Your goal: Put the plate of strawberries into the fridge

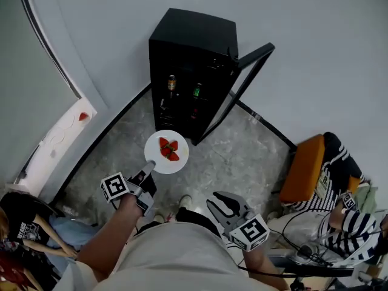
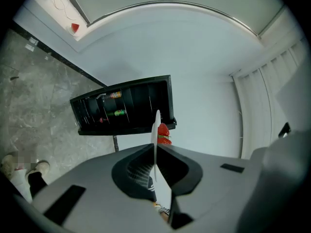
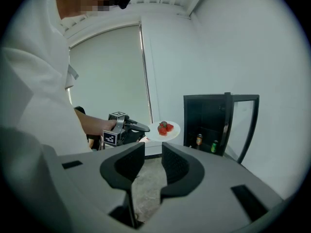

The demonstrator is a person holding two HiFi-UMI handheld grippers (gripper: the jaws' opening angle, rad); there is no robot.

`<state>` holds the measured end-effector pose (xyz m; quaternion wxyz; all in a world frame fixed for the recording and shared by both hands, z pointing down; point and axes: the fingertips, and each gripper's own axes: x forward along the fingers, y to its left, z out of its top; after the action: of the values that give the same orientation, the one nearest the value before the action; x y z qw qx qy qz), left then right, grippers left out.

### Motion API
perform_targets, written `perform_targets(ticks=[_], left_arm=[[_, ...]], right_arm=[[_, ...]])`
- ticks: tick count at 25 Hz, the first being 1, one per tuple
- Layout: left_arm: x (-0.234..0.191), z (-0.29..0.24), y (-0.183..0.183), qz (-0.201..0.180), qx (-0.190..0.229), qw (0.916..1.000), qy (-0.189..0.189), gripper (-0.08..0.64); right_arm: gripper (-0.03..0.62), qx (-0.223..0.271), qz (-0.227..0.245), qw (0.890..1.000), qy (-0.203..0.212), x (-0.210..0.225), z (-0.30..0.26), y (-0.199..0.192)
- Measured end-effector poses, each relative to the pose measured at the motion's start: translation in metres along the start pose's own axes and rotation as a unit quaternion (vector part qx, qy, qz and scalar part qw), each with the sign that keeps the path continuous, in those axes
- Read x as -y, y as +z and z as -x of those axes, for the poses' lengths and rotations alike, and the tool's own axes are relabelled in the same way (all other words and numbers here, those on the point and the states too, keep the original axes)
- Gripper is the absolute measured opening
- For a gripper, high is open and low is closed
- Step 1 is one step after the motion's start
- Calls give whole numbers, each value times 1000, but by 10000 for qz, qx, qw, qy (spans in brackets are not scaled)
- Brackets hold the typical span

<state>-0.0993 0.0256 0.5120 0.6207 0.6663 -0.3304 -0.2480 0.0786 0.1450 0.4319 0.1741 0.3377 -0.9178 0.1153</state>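
Note:
A white plate with strawberries hangs level in the air in front of the black mini fridge. The fridge door is swung open to the right. My left gripper is shut on the plate's near rim. In the left gripper view the plate shows edge-on between the jaws of the left gripper, with the strawberries just past them. My right gripper is held low at the right, open and with nothing in it. The right gripper view shows the right gripper, the plate and the fridge beyond.
Two bottles stand on the fridge shelves. A white ledge runs along the left wall. One person sits on an orange chair at the right, and another person is at the lower left. Cables lie near my right side.

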Motion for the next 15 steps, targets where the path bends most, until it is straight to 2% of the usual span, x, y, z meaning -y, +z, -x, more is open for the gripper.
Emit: perform_targets(ticks=[5,11,15], left_arm=[[-15,-70,33,-83,187,9994,276,26],[-31,-137,61,68,349,9991,242,26],[-48,-188,94,16,338,9989,332,26]], right_arm=[[120,47,60,9998,166,78,-16,21],[120,-98,-108,9998,155,128,-22,8],[120,-181,-222,9996,35,158,-40,9]])
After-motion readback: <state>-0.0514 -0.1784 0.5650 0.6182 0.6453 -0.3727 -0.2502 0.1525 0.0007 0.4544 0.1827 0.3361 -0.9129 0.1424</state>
